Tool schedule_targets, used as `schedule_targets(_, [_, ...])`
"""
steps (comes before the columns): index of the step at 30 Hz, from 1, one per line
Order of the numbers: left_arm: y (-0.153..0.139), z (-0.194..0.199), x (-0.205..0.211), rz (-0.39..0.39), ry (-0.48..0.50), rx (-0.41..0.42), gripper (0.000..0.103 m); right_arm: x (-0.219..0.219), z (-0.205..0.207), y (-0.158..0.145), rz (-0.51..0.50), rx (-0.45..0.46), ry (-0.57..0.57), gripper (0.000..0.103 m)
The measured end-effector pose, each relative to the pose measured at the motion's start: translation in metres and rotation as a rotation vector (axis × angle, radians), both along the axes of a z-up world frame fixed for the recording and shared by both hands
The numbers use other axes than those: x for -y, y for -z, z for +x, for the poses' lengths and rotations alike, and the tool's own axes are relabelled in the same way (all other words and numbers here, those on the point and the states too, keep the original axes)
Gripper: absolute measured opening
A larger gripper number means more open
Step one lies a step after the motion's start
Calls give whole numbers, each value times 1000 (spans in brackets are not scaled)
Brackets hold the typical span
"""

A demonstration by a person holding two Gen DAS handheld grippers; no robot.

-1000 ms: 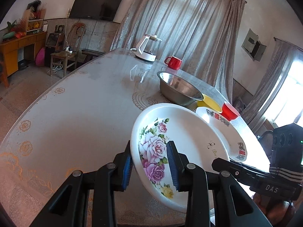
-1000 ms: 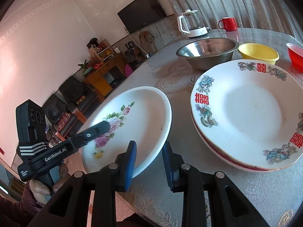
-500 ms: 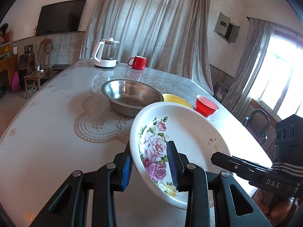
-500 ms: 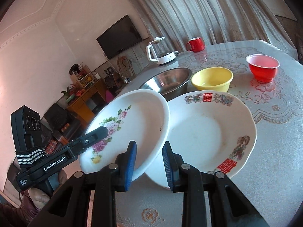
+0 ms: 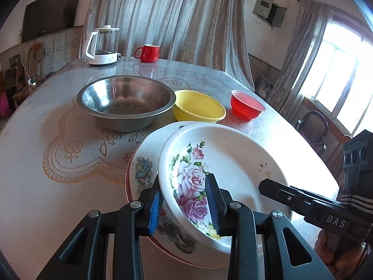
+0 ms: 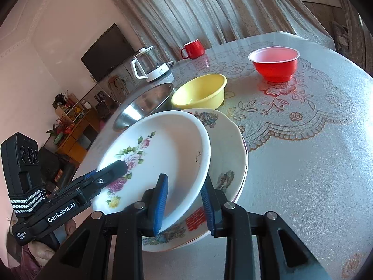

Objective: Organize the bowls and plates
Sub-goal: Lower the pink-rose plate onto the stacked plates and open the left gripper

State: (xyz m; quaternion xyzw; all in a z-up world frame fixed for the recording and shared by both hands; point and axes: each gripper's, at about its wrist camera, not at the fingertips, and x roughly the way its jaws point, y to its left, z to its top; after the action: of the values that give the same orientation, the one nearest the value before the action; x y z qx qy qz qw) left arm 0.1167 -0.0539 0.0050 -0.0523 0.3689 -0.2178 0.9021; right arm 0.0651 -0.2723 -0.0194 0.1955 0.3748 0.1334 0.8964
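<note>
- White round ceramic plate with pink rose print (image 5: 223, 163): lower centre of both views, tilted, over the stack of white plates with red characters and bird motifs (image 6: 229, 154)
- Left gripper (image 5: 184, 200): blue pads clamped on the rose plate's rim at its near left edge
- Right gripper (image 6: 184, 200): jaws grasping the same plate's opposite rim
- Large stainless steel bowl (image 5: 126, 102): centre left on the lace-patterned table (image 5: 46, 126)
- Yellow plastic bowl (image 5: 198, 108): just beside the steel bowl
- Red plastic bowl (image 5: 247, 105): right of the yellow one
- Red mug (image 5: 148, 53), white-based glass kettle (image 5: 102, 46): far edge, upper left
</note>
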Motion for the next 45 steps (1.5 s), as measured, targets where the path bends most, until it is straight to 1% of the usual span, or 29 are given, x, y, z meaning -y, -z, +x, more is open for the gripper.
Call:
schedule_targets(2, [5,1,-2,-3,-6,-18,34,1,2,1,-7,5,3,30])
schedule_targets(5, [6,-1,-4,-20,-14,-19,34,-1,5,1,-28,9,6,30])
schedule_targets(10, [5,-3,-7,-42,-28,-25,35,-6,6,-2,-118,26,28,31])
schedule_targets(13, [5,-4,-6,-34,-33,-18,35,-7,6,-1,-136,42,28,34])
schedule_targets(15, [4,-4,-7,-33,-35,-19,35,-10,5,-1,-161,50,26,34])
schedule_targets(17, [4,-6,-8,-39,-36,-21,35,-14,6,-2,-196,53,23,34])
schedule_targets(20, [4,-7,-8,-36,-41,-21,38,-23,4,-3,-286,65,26,34])
schedule_targets(22, [3,-8,-7,-34,-39,-22,41,-26,2,-4,-310,72,32,34])
schedule_targets(25, [1,-9,-5,-32,-38,-22,47,-22,2,-4,-295,74,39,35])
schedule_targets(29, [-1,-11,-4,-14,-46,-11,54,-22,2,-6,-302,80,51,38])
schedule_targets(32, [1,-10,0,-3,-25,-16,55,-24,1,-6,-311,90,48,40])
schedule_targets(34, [-1,-13,2,7,-21,-4,55,-26,-1,-6,-319,92,46,42])
schedule_targets(37, [-4,-18,0,-14,-18,-4,55,-26,-2,-5,-319,100,39,43])
schedule_targets(39, [-7,-21,-3,-19,-29,3,56,-25,-2,-5,-290,99,17,47])
schedule_targets(45, [-8,-26,-6,45,-83,17,57,-21,-3,-6,-251,94,18,47])
